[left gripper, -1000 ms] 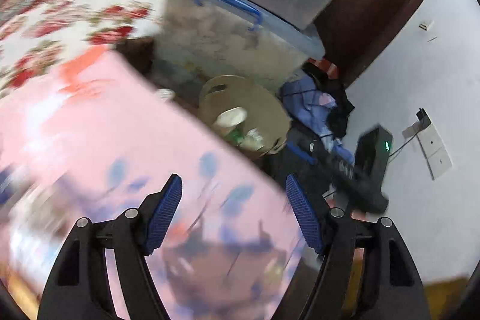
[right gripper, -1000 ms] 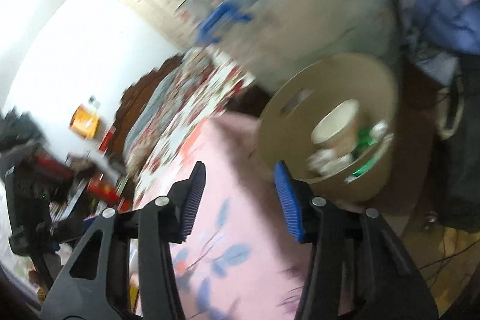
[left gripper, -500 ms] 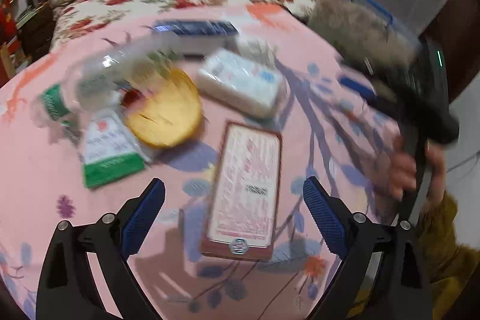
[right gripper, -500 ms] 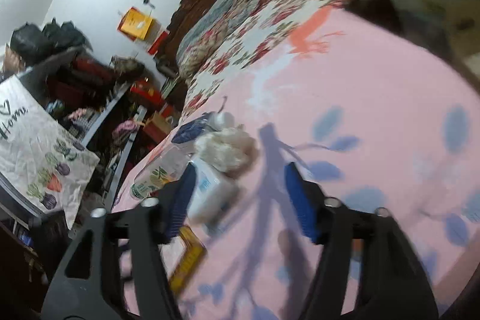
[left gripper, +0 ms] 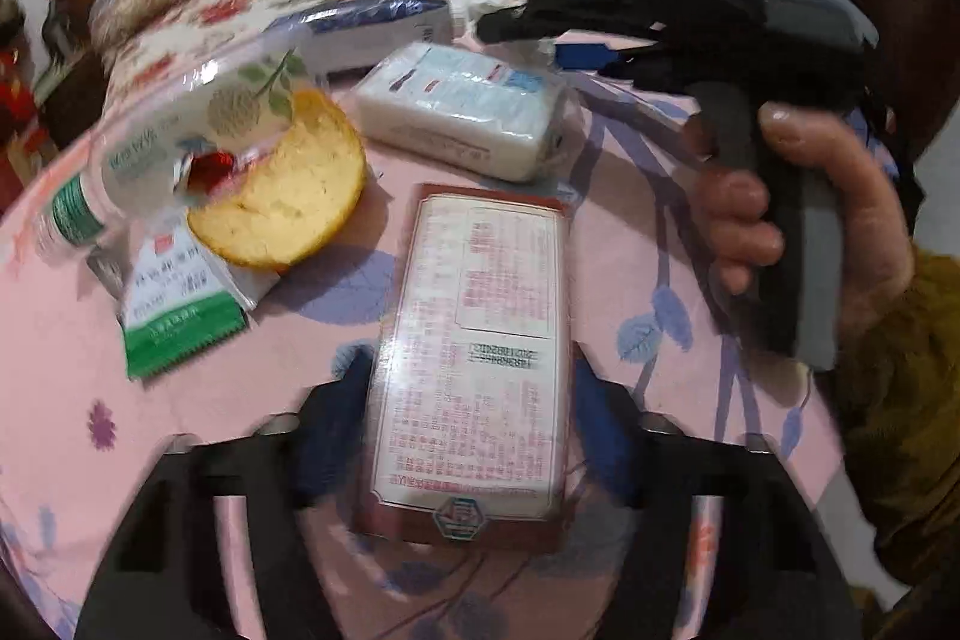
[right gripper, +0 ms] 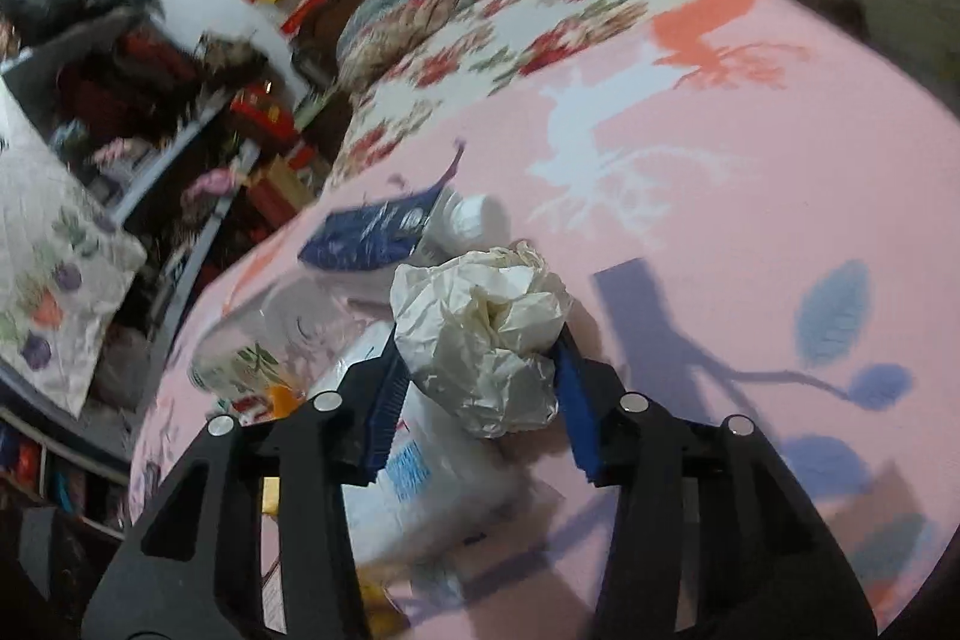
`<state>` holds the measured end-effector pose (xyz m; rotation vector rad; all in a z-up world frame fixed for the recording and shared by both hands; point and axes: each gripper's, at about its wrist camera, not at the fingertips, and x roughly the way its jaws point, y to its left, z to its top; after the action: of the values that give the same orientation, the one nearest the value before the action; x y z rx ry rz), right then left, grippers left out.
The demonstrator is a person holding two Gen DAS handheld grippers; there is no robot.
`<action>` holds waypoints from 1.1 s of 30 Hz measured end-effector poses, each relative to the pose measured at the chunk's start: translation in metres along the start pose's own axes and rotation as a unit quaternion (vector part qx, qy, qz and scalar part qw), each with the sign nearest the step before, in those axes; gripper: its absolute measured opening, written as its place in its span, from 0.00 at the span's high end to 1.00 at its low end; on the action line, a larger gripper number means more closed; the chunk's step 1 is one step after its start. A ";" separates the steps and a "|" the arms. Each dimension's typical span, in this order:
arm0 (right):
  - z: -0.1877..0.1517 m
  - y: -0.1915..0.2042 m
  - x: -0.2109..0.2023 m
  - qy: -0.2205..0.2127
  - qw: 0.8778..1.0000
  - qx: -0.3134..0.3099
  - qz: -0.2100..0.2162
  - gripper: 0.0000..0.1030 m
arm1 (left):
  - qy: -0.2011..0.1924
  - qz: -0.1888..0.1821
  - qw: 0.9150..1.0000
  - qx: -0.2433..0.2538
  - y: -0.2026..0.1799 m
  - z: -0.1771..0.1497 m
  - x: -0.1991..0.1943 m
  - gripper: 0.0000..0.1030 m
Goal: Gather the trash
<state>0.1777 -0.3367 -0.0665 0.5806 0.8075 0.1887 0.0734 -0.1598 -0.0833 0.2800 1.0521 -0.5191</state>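
Observation:
A flat red-edged box (left gripper: 474,358) with a white printed label lies on the pink cloth (left gripper: 60,370). My left gripper (left gripper: 474,400) straddles its near end, jaws closing, pads against its long sides. In the right wrist view my right gripper (right gripper: 477,370) is closing on a crumpled white paper wad (right gripper: 480,328), with both blue pads pressing it. A hand (left gripper: 810,220) holds the right gripper's handle at the right of the left wrist view.
More litter lies on the cloth: a tissue pack (left gripper: 468,118), a round yellow cake (left gripper: 282,196), a clear bottle (left gripper: 180,124), a green-white sachet (left gripper: 174,316), a blue packet (right gripper: 366,238). A floral bed (right gripper: 540,10) is behind, cluttered shelves (right gripper: 150,100) to the left.
Both views swung from the tan bin on the floor to the pink cloth. The left jaws widened, then narrowed round the flat box. The right gripper came down onto the paper wad.

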 end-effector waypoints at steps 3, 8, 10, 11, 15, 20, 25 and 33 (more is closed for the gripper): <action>-0.007 -0.008 -0.034 -0.036 0.999 -0.003 -0.010 0.54 | 0.002 -0.040 0.999 -0.021 0.006 -0.001 -0.005 0.45; -0.029 -0.035 -0.078 -0.051 0.998 0.025 -0.011 0.54 | -0.014 -0.098 0.995 -0.031 0.006 0.000 -0.022 0.45; -0.039 -0.046 -0.093 -0.057 0.998 0.034 -0.020 0.54 | -0.015 -0.115 0.993 -0.036 0.000 0.002 -0.025 0.45; -0.045 -0.052 -0.101 -0.060 0.997 0.039 -0.024 0.54 | -0.014 -0.120 0.992 -0.037 -0.003 0.003 -0.026 0.45; -0.063 -0.059 -0.124 -0.076 0.995 0.037 -0.049 0.54 | -0.009 -0.114 0.993 -0.022 -0.017 0.005 -0.022 0.44; -0.078 -0.054 -0.131 -0.068 0.995 -0.001 -0.067 0.54 | 0.009 -0.112 0.994 -0.012 -0.027 0.007 -0.007 0.45; -0.082 -0.052 -0.122 -0.042 0.996 -0.028 -0.074 0.52 | 0.016 -0.090 0.996 0.000 -0.034 0.005 0.001 0.44; -0.083 -0.056 -0.119 -0.034 0.997 -0.016 -0.074 0.43 | 0.014 -0.038 0.999 0.024 -0.040 0.002 0.003 0.29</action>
<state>0.0328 -0.3933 -0.0682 0.4917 0.7768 0.0464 0.0547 -0.1955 -0.0845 0.2910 1.0815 -0.6121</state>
